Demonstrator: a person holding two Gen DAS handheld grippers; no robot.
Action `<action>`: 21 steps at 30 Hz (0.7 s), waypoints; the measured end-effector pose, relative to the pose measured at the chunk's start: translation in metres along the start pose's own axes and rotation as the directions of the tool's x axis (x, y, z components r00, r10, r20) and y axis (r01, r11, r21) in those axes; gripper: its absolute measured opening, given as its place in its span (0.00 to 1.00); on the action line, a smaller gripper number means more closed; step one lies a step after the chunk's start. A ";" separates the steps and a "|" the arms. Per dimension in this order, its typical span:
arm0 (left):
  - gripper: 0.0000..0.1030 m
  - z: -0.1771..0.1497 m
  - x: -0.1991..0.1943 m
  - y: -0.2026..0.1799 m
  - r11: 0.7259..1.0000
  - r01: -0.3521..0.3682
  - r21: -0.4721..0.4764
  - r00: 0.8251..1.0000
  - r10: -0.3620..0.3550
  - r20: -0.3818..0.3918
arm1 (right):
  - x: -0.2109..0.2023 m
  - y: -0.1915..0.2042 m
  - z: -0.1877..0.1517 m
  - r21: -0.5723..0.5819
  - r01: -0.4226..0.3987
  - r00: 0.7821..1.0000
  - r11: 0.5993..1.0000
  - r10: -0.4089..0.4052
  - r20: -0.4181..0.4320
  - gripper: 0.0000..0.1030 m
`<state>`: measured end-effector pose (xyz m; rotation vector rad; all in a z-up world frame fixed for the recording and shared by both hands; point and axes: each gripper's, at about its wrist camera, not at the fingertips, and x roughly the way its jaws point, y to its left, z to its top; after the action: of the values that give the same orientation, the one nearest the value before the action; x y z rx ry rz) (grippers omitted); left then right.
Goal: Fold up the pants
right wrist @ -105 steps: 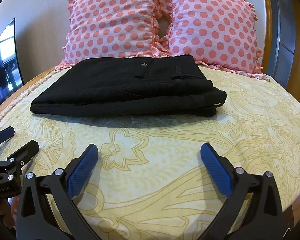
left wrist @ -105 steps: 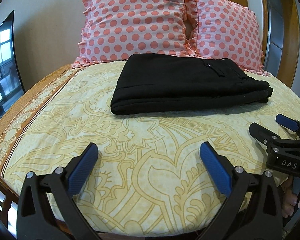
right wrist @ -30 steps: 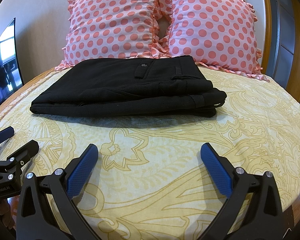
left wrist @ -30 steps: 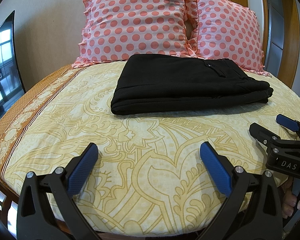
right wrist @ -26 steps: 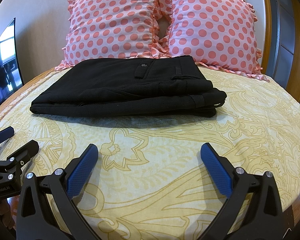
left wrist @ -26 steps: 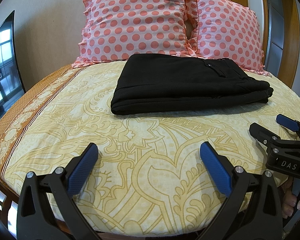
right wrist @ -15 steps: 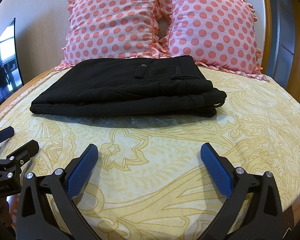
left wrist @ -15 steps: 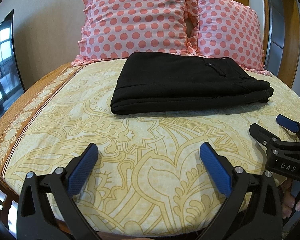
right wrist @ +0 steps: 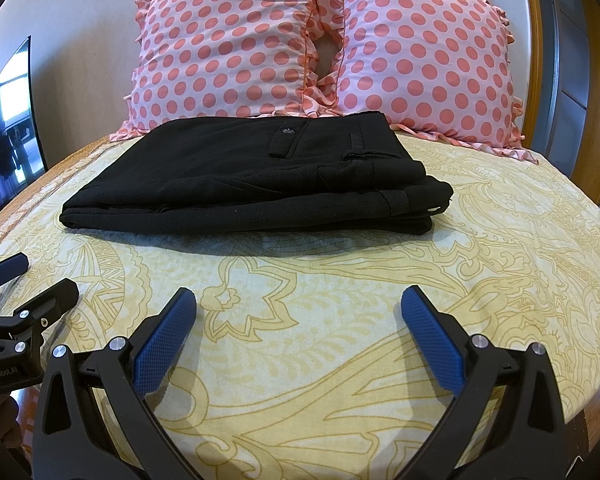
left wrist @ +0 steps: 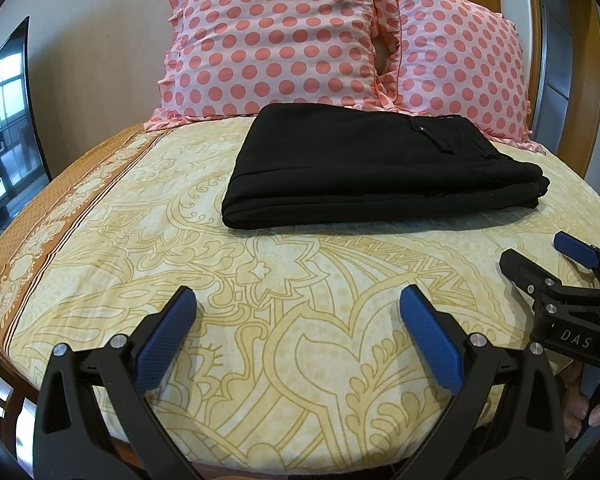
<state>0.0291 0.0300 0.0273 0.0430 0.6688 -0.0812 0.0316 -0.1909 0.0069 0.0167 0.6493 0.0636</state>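
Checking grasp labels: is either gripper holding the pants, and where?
Nothing is held. The left gripper and right gripper are open, short of the folded black pants.

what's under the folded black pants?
The black pants lie folded in layers on the yellow patterned bedspread, which shows all round them, with their shadow in front. The patch directly beneath is covered, so anything under them cannot be seen. Two polka-dot pillows stand behind.
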 end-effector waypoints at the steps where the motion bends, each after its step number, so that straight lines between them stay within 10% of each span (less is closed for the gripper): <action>1: 0.98 0.000 0.000 0.000 1.000 0.000 -0.001 1.000 0.000 -0.001 | 0.000 0.000 0.000 0.000 0.000 1.000 1.000 0.000 0.000 0.99; 21: 0.98 0.001 0.001 0.002 1.000 0.000 0.000 1.000 0.000 -0.002 | 0.000 -0.001 -0.001 0.000 0.000 1.000 1.000 0.000 0.001 0.99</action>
<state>0.0303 0.0322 0.0273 0.0428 0.6708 -0.0811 0.0316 -0.1916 0.0062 0.0165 0.6485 0.0636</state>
